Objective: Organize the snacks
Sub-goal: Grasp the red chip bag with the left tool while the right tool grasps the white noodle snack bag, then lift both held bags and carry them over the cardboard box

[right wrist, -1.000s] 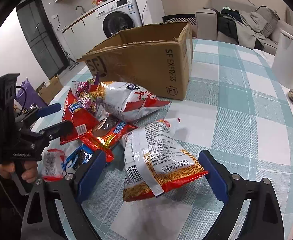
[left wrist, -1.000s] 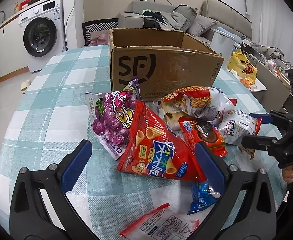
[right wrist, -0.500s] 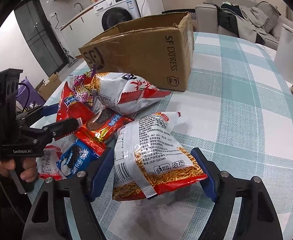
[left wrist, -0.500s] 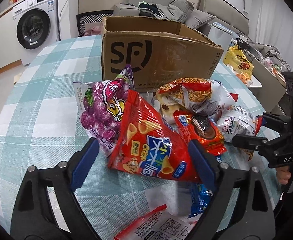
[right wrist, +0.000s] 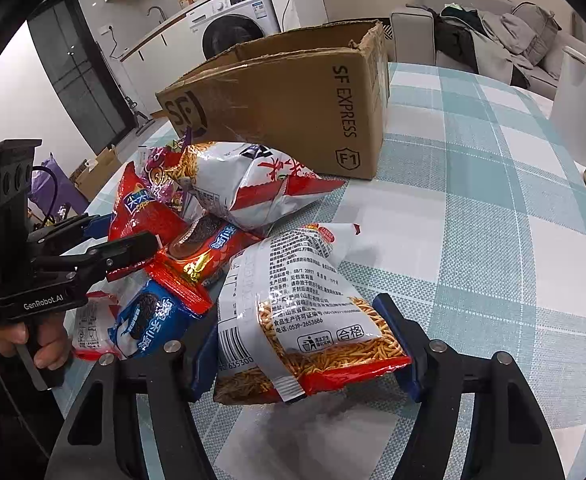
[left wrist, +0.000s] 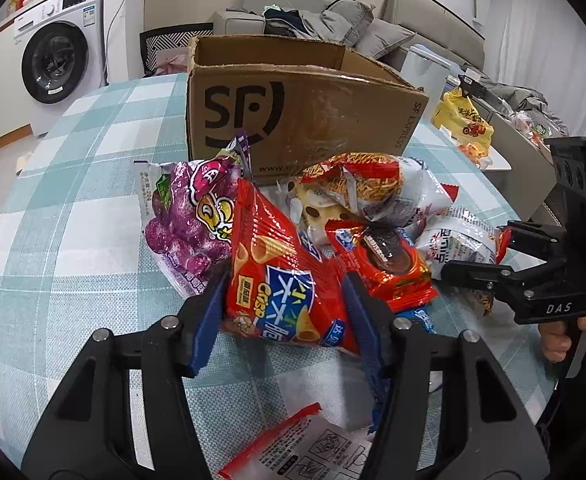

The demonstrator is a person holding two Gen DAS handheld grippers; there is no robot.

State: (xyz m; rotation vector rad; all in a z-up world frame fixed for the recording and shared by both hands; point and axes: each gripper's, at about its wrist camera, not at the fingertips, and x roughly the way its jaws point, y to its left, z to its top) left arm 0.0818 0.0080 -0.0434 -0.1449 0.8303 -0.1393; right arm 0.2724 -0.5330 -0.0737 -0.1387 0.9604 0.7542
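A heap of snack bags lies on the checked tablecloth point(left wrist: 73, 240) in front of an open cardboard box point(left wrist: 305, 120) point(right wrist: 293, 92). My left gripper point(left wrist: 285, 280) is closing, and its blue pads press both sides of a red crisp bag point(left wrist: 277, 280). Around that bag lie a purple grape gummy bag point(left wrist: 185, 216) and a red cookie pack point(left wrist: 385, 256). My right gripper point(right wrist: 299, 312) is also closing, its pads squeezing a white and red noodle snack bag point(right wrist: 301, 304). A second noodle bag point(right wrist: 253, 184) and a blue cookie pack point(right wrist: 149, 320) lie to its left.
A flat red and white packet point(left wrist: 305, 448) lies under the left gripper. A washing machine point(left wrist: 57, 60) stands far left and a sofa point(left wrist: 333, 20) behind the box. A white bin point(right wrist: 577, 108) stands by the table's right edge. Bare cloth point(right wrist: 493, 240) stretches right of the heap.
Both grippers' jaws have narrowed from wide open onto their bags: the left onto the red crisp bag, the right onto the noodle snack bag. Both hands stayed almost in place.
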